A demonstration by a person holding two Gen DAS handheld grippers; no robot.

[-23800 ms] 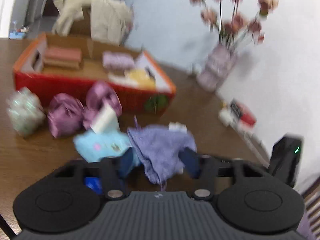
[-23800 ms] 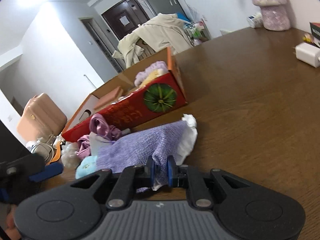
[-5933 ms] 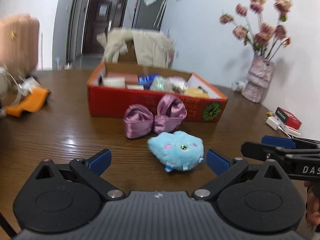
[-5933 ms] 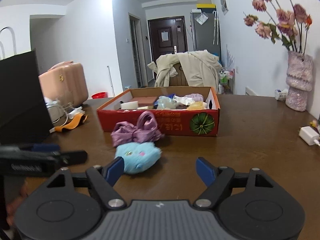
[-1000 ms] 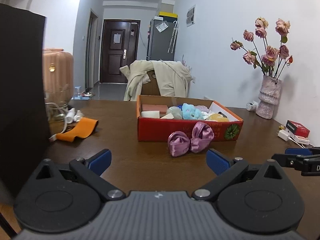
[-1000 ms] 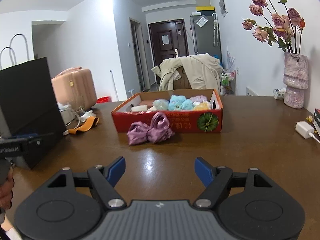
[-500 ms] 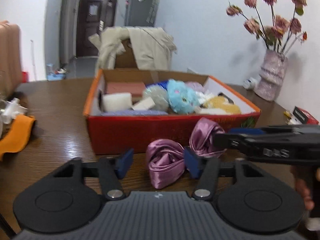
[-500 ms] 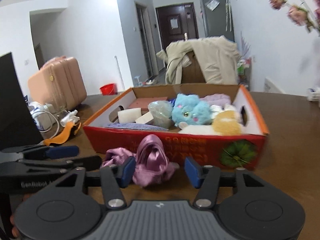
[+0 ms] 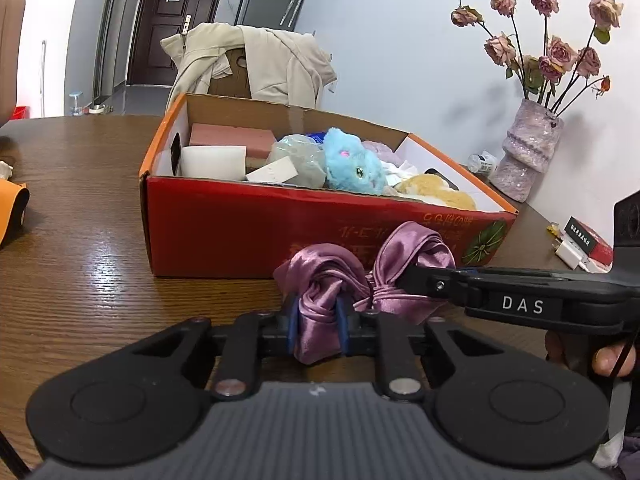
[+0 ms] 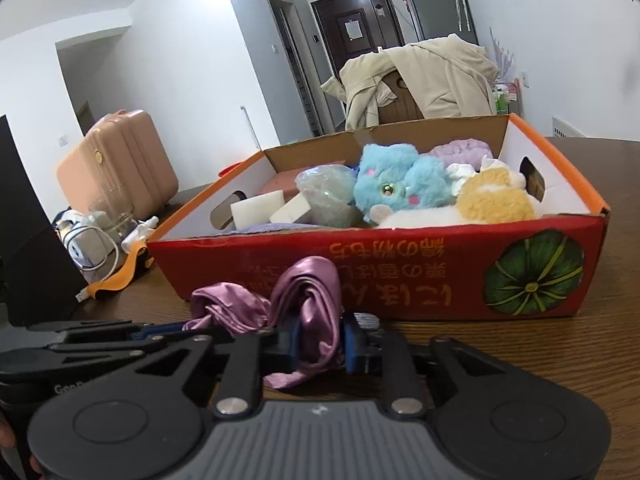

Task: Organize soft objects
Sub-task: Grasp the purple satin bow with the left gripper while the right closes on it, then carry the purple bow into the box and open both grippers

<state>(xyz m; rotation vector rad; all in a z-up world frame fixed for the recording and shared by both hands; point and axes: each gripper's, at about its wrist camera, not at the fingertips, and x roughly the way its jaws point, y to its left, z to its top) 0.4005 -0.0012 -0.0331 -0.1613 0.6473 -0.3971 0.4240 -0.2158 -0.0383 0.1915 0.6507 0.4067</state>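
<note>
A purple satin bow (image 9: 416, 246) lies on the brown table against the front of the red cardboard box (image 9: 240, 232). My left gripper (image 9: 318, 312) is closing, and its blue pads press the bow's left loop (image 9: 324, 276). My right gripper (image 10: 320, 336) is closing too, pinching the right loop (image 10: 310, 292); from the left wrist it reaches in from the right (image 9: 408, 276). The box (image 10: 400, 268) holds a blue plush (image 10: 400, 184), a yellow plush (image 10: 492, 200), foam blocks and other soft things.
A vase of dried roses (image 9: 528, 152) stands at the back right, with a charger and small red box (image 9: 588, 244) near it. An orange item (image 9: 12, 208) lies left. A black bag (image 10: 24, 232) and pink suitcase (image 10: 120, 164) are left; a jacket-draped chair (image 9: 248, 60) is behind.
Both grippers came forward and down from well back on the table to the bow. Their jaws went from wide open to closed on its two loops.
</note>
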